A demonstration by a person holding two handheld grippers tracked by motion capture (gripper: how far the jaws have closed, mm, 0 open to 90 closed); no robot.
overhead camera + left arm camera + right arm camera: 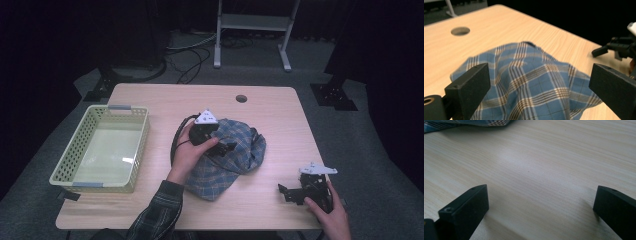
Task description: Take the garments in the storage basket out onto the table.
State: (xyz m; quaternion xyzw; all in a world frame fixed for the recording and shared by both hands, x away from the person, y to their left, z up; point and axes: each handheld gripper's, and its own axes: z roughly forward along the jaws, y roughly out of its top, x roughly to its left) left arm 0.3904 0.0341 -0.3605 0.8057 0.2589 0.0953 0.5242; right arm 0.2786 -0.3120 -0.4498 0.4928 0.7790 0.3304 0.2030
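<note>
- The blue plaid cloth [227,157] lies bunched in a loose mound on the light wooden worktop [150,102], near its middle and a little toward the person's side.
- The left claw [220,148] hovers over the cloth's upper left part, held in the person's left hand [187,155]; in the left gripper view its two black jaws stand wide apart, with the cloth [529,82] below and beyond them and no fabric pinched between them.
- The right claw [287,192] rests low at the worktop's front right corner, well apart from the cloth, held by the right hand [330,212]; its jaws are spread wide over bare wood, gripping nothing.
- In the right gripper view, an edge of the cloth [474,123] shows at the top left, far from the jaws.
- A pale yellow perforated basket [65,162] sits at the worktop's left side, apart from the cloth.
- A round hole [241,98] is cut in the worktop near its far edge.
</note>
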